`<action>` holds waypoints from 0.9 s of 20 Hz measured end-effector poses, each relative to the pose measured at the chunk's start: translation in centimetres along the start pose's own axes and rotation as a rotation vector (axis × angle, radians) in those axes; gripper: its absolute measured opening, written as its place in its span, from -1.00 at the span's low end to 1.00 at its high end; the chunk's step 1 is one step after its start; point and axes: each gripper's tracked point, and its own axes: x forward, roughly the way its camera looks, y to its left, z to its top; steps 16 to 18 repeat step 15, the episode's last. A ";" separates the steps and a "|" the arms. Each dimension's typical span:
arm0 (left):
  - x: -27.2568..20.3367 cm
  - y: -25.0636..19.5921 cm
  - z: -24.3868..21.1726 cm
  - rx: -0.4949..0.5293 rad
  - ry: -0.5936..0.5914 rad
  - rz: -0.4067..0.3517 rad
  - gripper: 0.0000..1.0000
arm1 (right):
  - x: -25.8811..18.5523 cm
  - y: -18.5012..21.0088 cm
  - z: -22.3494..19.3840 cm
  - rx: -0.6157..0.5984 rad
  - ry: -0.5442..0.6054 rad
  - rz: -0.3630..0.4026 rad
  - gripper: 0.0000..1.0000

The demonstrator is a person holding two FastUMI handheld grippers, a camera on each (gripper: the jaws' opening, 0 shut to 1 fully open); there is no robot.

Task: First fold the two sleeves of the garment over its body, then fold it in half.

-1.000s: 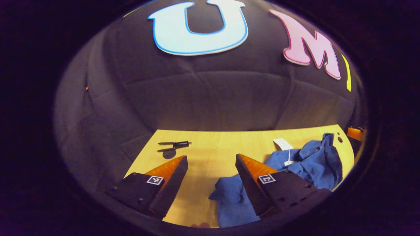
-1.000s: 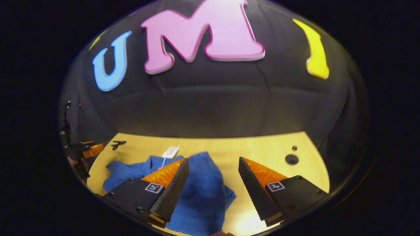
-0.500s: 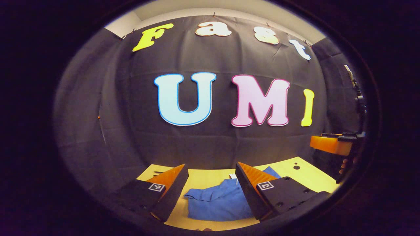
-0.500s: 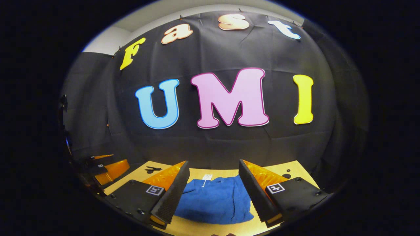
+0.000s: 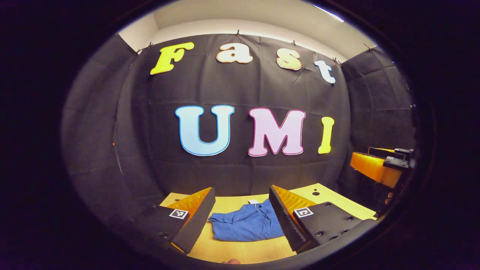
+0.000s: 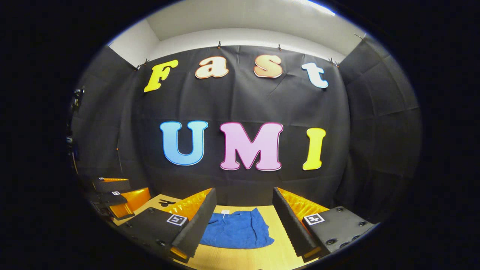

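Observation:
A blue garment (image 5: 245, 225) lies bunched in a low heap on the light wooden table (image 5: 243, 251), a small white tag (image 5: 254, 201) at its far edge. My left gripper (image 5: 241, 188) hovers open above and short of it, touching nothing. In the right gripper view the same blue garment (image 6: 236, 232) rests on the table (image 6: 262, 258) beyond my right gripper (image 6: 244, 189), whose jaws stand wide apart and empty. The right gripper (image 5: 378, 168) also shows at the right edge of the left gripper view, and the left gripper (image 6: 116, 195) at the left edge of the right gripper view.
A black tool (image 6: 165, 203) lies at the table's far left. A small round hole (image 5: 315, 193) is in the tabletop at the far right. The black booth wall stands close behind the table's far edge.
Both grippers have drawn up and back from the garment, which now looks smaller and farther off. Both views have tilted up toward the wall. The jaws stayed apart.

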 end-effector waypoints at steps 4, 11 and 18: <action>-2.5 -2.3 3.0 -0.030 -0.031 0.008 0.68 | 0.5 0.6 2.3 0.029 -0.035 0.058 0.73; -2.8 -4.5 3.6 0.014 -0.026 0.034 0.68 | 0.0 -1.1 2.3 0.021 -0.028 0.103 0.93; -3.0 -4.9 2.6 0.016 0.007 0.053 0.68 | -0.2 -2.1 1.8 0.029 -0.014 0.101 0.73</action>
